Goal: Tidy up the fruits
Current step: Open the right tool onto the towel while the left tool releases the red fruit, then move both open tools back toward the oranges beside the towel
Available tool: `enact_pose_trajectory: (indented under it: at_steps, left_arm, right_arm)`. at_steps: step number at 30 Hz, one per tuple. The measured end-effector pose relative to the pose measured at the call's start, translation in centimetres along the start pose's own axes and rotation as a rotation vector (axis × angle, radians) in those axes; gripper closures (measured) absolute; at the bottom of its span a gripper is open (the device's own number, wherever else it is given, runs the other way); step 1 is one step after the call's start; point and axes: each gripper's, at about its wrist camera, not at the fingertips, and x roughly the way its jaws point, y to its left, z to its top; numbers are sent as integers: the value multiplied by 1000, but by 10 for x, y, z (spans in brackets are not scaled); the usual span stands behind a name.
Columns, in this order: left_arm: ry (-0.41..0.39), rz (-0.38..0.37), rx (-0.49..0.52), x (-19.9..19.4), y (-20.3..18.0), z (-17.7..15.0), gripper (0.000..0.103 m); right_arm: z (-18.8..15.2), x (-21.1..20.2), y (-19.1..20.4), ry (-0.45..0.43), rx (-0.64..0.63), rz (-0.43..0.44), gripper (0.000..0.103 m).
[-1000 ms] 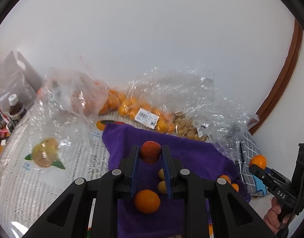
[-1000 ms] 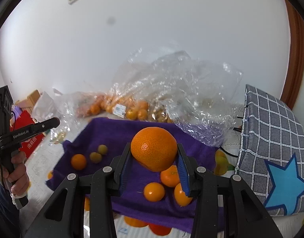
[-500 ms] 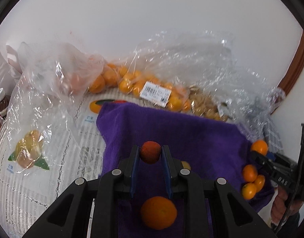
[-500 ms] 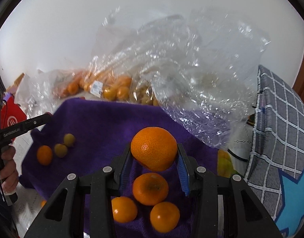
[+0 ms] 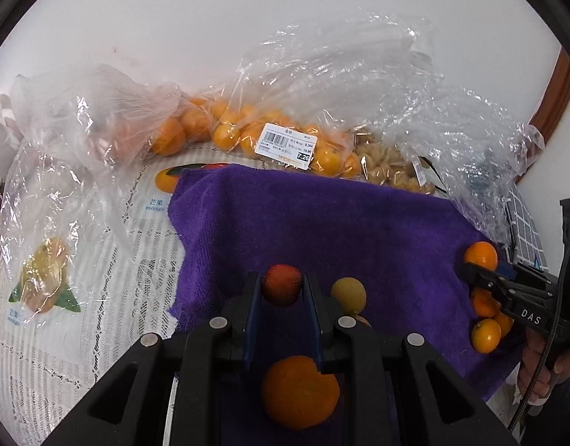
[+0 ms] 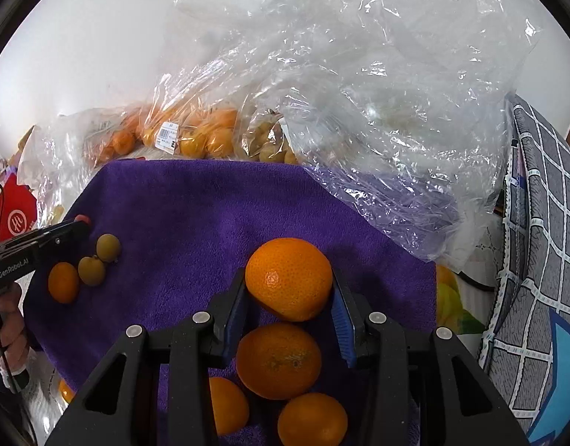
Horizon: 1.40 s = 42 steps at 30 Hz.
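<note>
Left gripper [image 5: 281,290] closed on a small red fruit [image 5: 282,284], low and centre in the left wrist view, above the purple towel [image 5: 340,223]. Just right of it, a yellowish round fruit [image 5: 348,295] on the towel; below, between the gripper's arms, a loose orange [image 5: 299,392]. At the right edge of that view, the right gripper [image 5: 482,271] with an orange [image 5: 481,256] at its tip and several small oranges [image 5: 485,334] bunched beneath. In the right wrist view, right gripper [image 6: 289,290] clamped on a large orange [image 6: 288,278], centre frame, over the same towel [image 6: 210,215]. Directly beneath it, three oranges [image 6: 278,360] clustered at the lower centre, touching one another. At mid left of that view, two yellowish fruits [image 6: 108,247] and a small orange [image 6: 63,282] close together beside the left gripper's tip [image 6: 74,228]. Along the top of both views, clear plastic bags [image 6: 377,111] crumpled against the wall, one with oranges and a price label [image 5: 287,145], another with pale tan fruits [image 5: 392,167]. At the right of the right wrist view, a grey checked cloth [image 6: 537,241] with a blue star. At the left of the left wrist view, a white lace tablecloth [image 5: 99,316] with printed mango pictures.
</note>
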Motion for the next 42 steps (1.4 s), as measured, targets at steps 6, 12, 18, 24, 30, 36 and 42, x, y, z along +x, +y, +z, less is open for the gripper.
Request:
enact_pose_trajectory:
  at_steps: [6,12,18,24,30,36,42]
  left_arm:
    - [10,2,19,1,-3,-1,81]
    - [11,-14,25,0,-6,-2,78]
    - [-17,-48,28,-10,-10,-1,64]
    - [-43,-76,22,-24,-14,2,63]
    - [-89,-106,12,-48,-14,2,61]
    - [-125,-134,-3,-69,-14,-4,60]
    - [-146,-163,-25,-85,-6,-30,59]
  right_arm:
    - [0,1,2,11,3,6,60]
    - [-5,-16,0,-25,11,20,54]
    - [-6,-41,-1,-86,40,30,46]
    - [-20,-75,12,-153,37,17,45]
    - [-41,-95,32,-177,2,-17,44]
    - [-63,-110,47,-186,-36,-60,44]
    - [-83,-124,43,-197,-6,-65,44]
